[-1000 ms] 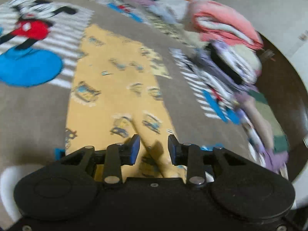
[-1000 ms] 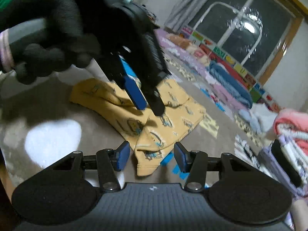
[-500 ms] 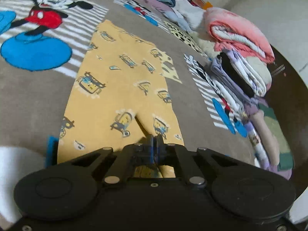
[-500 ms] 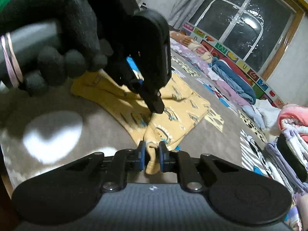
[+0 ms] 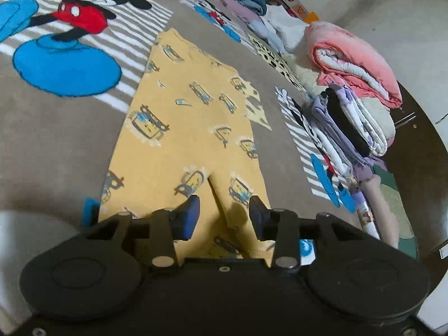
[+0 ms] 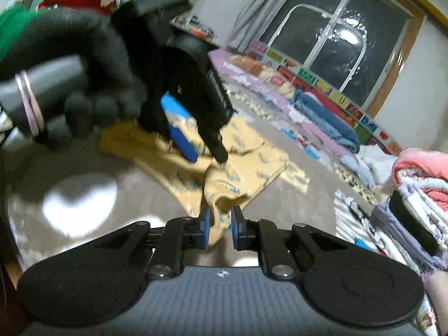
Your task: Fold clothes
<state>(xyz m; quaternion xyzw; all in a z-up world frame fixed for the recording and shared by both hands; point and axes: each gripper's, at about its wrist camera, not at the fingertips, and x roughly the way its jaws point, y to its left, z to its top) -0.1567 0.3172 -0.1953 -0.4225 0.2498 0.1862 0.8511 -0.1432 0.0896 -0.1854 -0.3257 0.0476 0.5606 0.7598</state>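
While the right gripper (image 6: 221, 228) stays pinched on a bunched leg cuff of the yellow printed trousers (image 5: 182, 128), the left gripper (image 5: 224, 215) has just been opening, its jaws now spread over the cloth without pressing it. Half a second ago they were shut there. Trousers lie flat on the cartoon rug (image 5: 42, 140), waist toward twelve o'clock, folded bedding stack (image 5: 355, 84) at two o'clock. Left likely needs a fresh grip before folding.

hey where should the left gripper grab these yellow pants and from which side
Probably the near cuff of the yellow pants, beside the slit between the legs, coming in low from the near edge. The left gripper hangs open over it, while the right gripper pinches the other cuff.
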